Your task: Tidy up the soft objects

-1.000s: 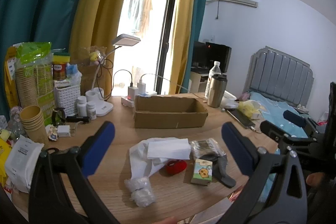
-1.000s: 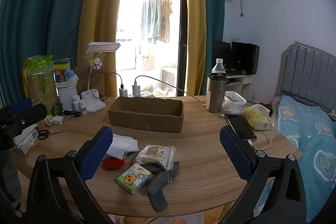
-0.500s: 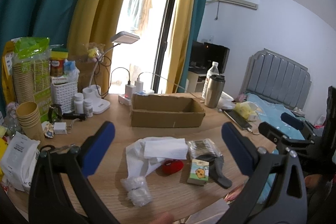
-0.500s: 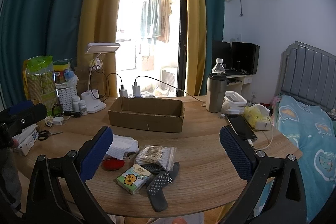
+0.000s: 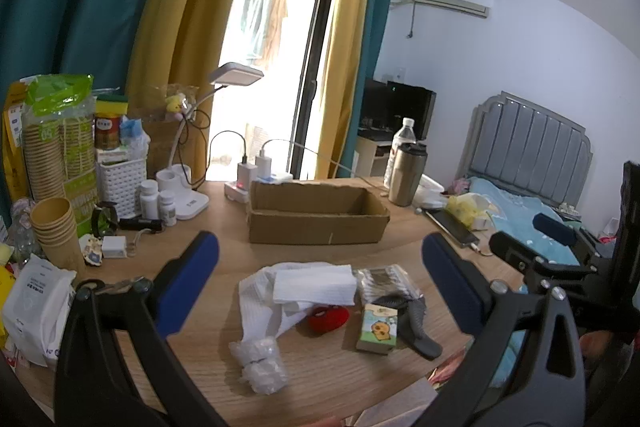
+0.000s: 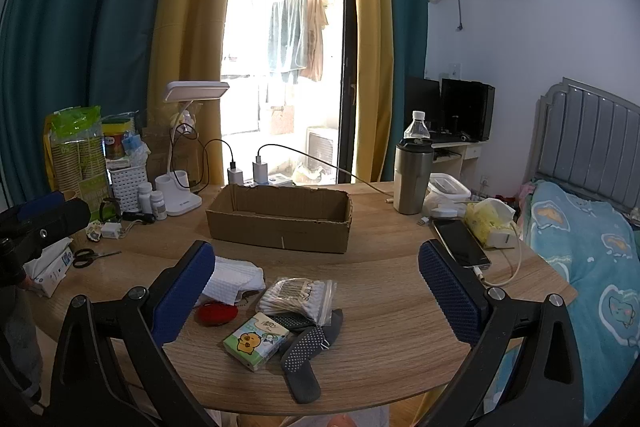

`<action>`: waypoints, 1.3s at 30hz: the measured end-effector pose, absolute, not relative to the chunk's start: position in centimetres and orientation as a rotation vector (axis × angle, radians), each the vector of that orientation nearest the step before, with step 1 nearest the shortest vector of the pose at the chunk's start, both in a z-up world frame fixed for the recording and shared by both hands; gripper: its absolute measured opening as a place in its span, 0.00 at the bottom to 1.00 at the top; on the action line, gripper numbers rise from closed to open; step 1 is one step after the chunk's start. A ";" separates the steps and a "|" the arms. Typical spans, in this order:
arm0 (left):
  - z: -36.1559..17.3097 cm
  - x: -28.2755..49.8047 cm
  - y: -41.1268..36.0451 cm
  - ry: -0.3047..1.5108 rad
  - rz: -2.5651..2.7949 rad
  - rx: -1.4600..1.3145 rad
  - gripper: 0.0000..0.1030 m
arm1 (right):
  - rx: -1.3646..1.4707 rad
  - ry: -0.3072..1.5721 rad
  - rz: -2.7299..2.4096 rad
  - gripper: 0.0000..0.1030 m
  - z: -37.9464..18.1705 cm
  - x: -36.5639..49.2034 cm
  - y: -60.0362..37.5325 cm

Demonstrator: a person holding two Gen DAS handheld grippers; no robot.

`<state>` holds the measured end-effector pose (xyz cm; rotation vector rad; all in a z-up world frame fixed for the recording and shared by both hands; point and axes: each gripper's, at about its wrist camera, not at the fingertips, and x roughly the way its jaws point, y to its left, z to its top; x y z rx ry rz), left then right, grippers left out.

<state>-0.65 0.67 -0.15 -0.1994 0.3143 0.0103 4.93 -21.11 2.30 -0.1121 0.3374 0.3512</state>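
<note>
Bare table point(image 6: 392, 311) (right of pile point(image 6: 280, 315)) fronts the cardboard box point(image 6: 280, 223).

Both wrist views face the cardboard box point(image 5: 318, 215) from nearby.

Pale wood-grain worktop point(image 6: 392, 311), matt and smooth. Corrugated brown cardboard box point(image 6: 280, 227) with rough torn edges. White waffle-textured cloth point(image 5: 308, 285), soft and matt. Crinkled clear plastic wrap point(image 5: 260, 367). Glossy zip bag of cotton swabs point(image 6: 298, 297). Printed, slightly shiny plastic-wrapped tissue pack point(image 6: 256, 341). Dark knitted socks point(image 6: 308, 355) dotted with pale grip bumps. Fuzzy red plush piece point(image 6: 216, 313). Brushed steel tumbler point(image 6: 412, 179) with a dull sheen. Blue dimpled rubbery pads on matt black plastic fingers point(image 6: 448, 291).
</note>
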 end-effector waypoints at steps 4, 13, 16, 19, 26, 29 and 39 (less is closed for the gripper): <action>-0.2 -0.6 0.7 0.318 0.005 -0.203 0.99 | -0.113 0.338 0.352 1.00 2.3 4.9 -21.2; -0.7 -0.3 0.9 0.332 0.008 -0.211 0.99 | -0.112 0.347 0.352 1.00 2.2 5.1 -21.2; -1.6 0.0 1.1 0.356 0.007 -0.218 0.99 | -0.114 0.359 0.355 1.00 1.9 5.3 -21.1; -2.4 0.4 1.4 0.377 0.016 -0.227 0.99 | -0.118 0.379 0.358 1.00 1.4 5.7 -20.8; -4.0 0.9 2.5 0.408 0.046 -0.247 0.99 | -0.135 0.424 0.369 1.00 0.1 7.0 -19.7; -5.0 1.2 3.2 0.434 0.065 -0.258 0.99 | -0.145 0.448 0.385 1.00 -0.6 7.5 -18.9; -7.8 2.6 6.3 0.491 0.113 -0.302 0.99 | -0.193 0.526 0.450 1.00 -2.7 9.7 -14.6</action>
